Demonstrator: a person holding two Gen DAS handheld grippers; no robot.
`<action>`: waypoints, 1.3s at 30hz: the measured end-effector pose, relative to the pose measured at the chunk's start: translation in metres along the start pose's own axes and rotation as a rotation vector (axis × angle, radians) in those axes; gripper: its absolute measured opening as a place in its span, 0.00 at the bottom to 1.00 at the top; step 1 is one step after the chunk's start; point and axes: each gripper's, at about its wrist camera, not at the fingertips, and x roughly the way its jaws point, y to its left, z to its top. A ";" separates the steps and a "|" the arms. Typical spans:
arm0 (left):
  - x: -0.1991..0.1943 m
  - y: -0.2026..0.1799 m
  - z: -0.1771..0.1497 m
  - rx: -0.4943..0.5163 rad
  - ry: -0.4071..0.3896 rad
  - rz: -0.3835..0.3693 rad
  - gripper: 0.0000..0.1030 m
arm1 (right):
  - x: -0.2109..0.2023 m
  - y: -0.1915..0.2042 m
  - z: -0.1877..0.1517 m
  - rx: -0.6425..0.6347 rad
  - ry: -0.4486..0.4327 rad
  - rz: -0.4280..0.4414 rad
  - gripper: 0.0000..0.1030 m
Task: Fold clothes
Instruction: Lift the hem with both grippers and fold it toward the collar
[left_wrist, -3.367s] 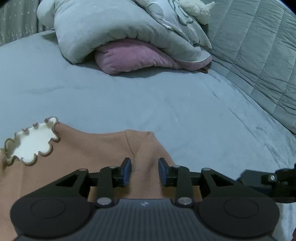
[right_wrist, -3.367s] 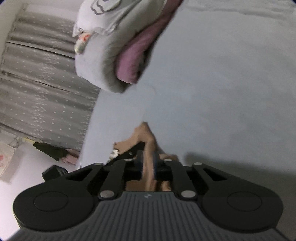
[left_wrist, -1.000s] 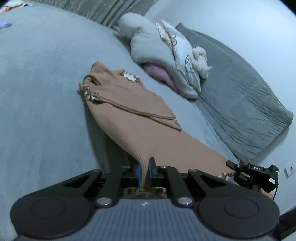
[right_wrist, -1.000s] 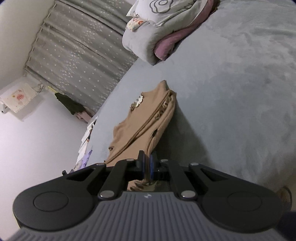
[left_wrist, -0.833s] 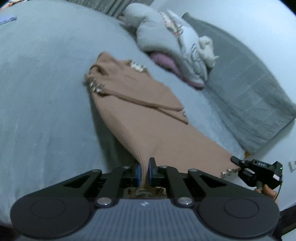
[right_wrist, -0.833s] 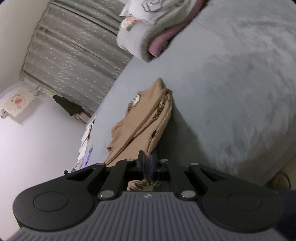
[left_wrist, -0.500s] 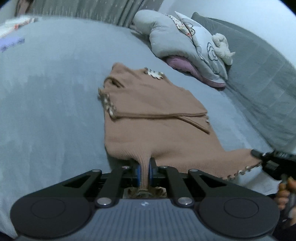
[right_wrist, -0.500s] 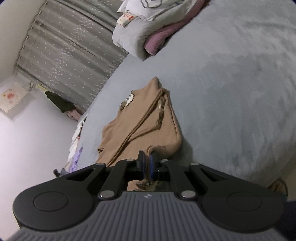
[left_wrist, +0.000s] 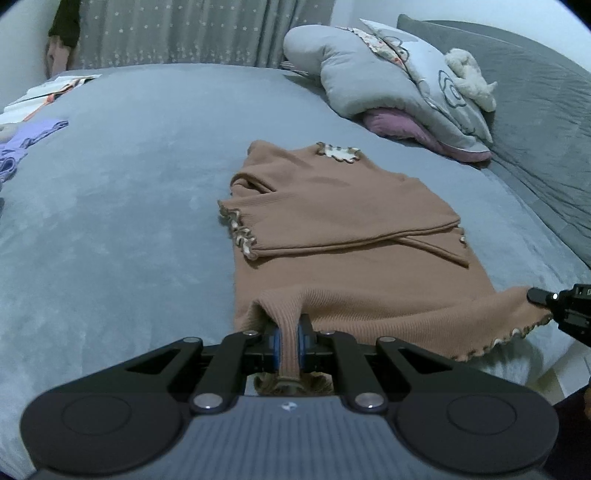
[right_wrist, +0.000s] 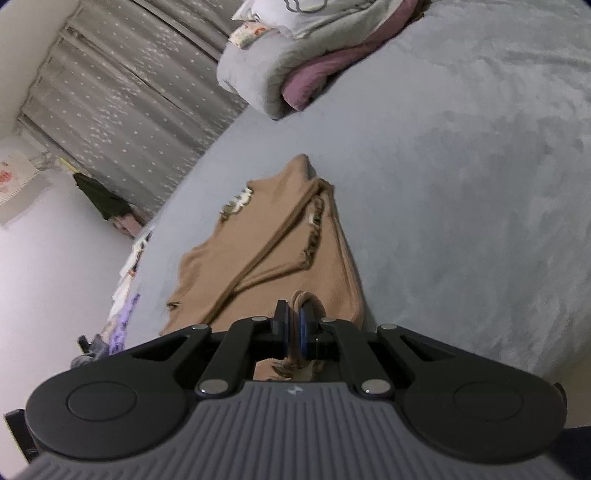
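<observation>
With the left gripper (left_wrist: 287, 341) and right gripper (right_wrist: 293, 330) each clenched on the hem of the tan ribbed knit top (left_wrist: 332, 229), uneven lowering could skew the folded sleeves.

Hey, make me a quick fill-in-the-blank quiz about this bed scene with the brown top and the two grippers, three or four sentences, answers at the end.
1. The left gripper is shut on the hem of the ____ top.
2. The top lies on a ____ bed.
3. The top's sleeves are folded ____ its front.
4. The right gripper pinches the top's other ____ corner.

Answers: brown; grey; across; hem
</observation>
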 end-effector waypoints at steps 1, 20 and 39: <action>0.001 0.001 0.000 -0.005 0.000 -0.001 0.08 | 0.002 -0.001 -0.001 0.008 0.002 -0.009 0.06; 0.053 0.003 0.136 -0.050 -0.098 -0.042 0.08 | 0.056 0.051 0.101 0.039 -0.156 0.057 0.06; 0.245 0.010 0.258 -0.092 0.100 0.010 0.15 | 0.229 0.023 0.201 0.232 -0.079 -0.019 0.06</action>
